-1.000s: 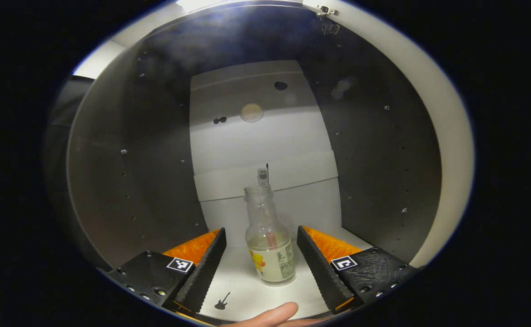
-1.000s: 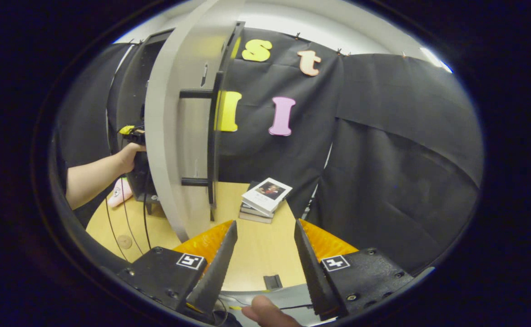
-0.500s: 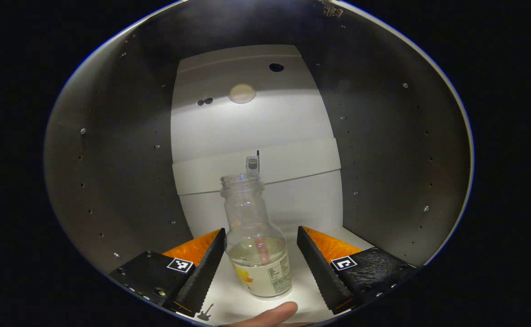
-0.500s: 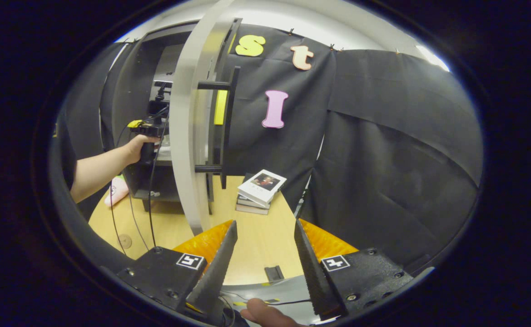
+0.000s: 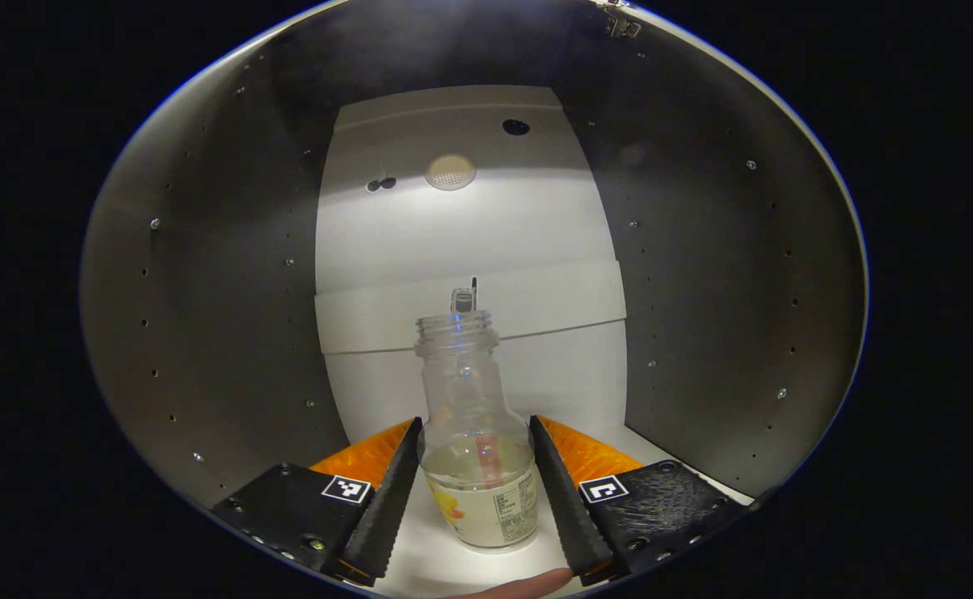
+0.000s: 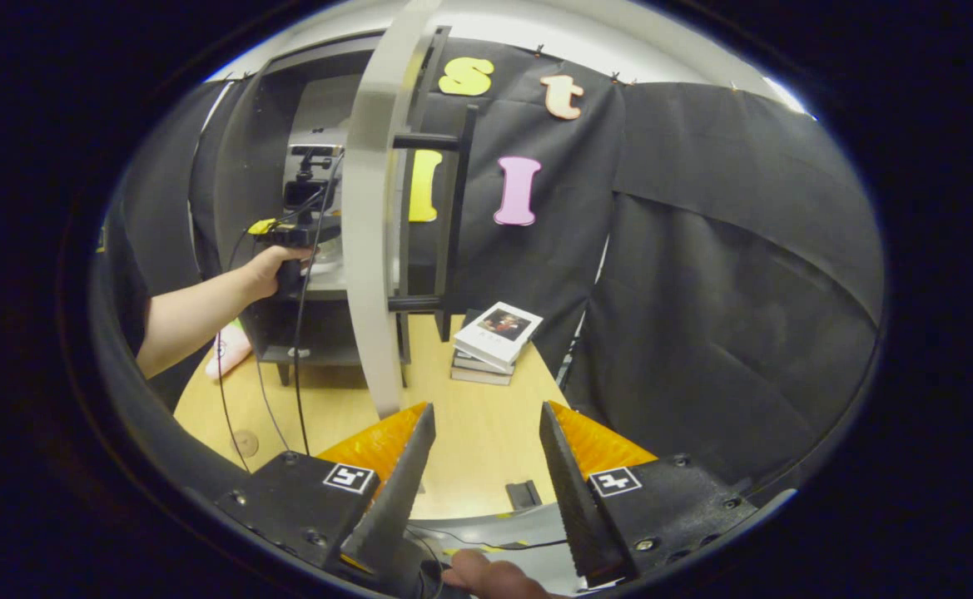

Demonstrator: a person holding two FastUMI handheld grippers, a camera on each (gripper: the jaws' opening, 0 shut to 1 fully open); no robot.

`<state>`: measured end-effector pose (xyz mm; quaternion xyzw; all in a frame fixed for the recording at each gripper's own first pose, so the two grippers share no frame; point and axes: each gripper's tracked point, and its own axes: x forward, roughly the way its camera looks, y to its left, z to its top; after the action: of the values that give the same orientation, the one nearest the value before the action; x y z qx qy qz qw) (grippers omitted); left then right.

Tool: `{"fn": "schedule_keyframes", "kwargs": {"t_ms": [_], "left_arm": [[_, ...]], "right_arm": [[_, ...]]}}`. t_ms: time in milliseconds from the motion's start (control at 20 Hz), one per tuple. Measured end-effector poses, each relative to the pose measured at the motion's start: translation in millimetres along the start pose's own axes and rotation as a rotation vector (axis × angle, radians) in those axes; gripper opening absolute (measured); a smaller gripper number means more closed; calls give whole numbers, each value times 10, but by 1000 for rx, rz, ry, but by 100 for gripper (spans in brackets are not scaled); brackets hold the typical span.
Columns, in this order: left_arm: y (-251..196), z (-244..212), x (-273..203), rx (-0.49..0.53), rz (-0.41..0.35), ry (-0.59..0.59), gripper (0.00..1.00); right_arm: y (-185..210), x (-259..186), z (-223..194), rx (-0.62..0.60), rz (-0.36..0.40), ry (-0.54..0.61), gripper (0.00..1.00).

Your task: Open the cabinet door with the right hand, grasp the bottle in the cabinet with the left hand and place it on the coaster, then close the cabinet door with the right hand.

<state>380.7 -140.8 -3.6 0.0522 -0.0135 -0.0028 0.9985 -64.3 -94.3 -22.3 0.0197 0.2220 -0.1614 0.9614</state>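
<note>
Bottle point(image 5: 478, 449): upright on the cabinet point(image 5: 203, 291) floor, uncapped, a little pale liquid in its lower part. It stands between the fingers of my left gripper point(image 5: 474, 491). Half a second ago those fingers stood well apart with gaps on both sides of the glass; now they have drawn in until each inner edge lies against the bottle's lower body. I judge the grasp made or all but made, though how firmly they press cannot be told.

Meaning for the task: the door point(image 6: 374, 216) is open and the reach into the cabinet is done, so the next step is to lift the bottle out and carry it to the coaster point(image 6: 244, 442), which I take to be the small round disc on the near left of the counter point(image 6: 469, 433).

My right gripper point(image 6: 482, 474) hangs over the counter, fingers spread and holding nothing, just right of the door's edge. A stack of books point(image 6: 494, 341) lies farther off. In the right gripper view my left hand point(image 6: 274, 266) reaches into the cabinet.
</note>
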Motion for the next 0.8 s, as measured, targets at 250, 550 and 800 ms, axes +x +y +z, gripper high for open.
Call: {"fn": "schedule_keyframes", "kwargs": {"t_ms": [250,550,800], "left_arm": [[95,150,-173,-69,3,-19,76],[199,424,-867,-83,-7,-49,76],[216,675,-1723,-25,41,-127,76]], "right_arm": [[-242,94,-7,21,-136,-22,84],[-75,356,-142,-33,-13,7,80],[-188,416,-244,-153,98,-41,80]]}}
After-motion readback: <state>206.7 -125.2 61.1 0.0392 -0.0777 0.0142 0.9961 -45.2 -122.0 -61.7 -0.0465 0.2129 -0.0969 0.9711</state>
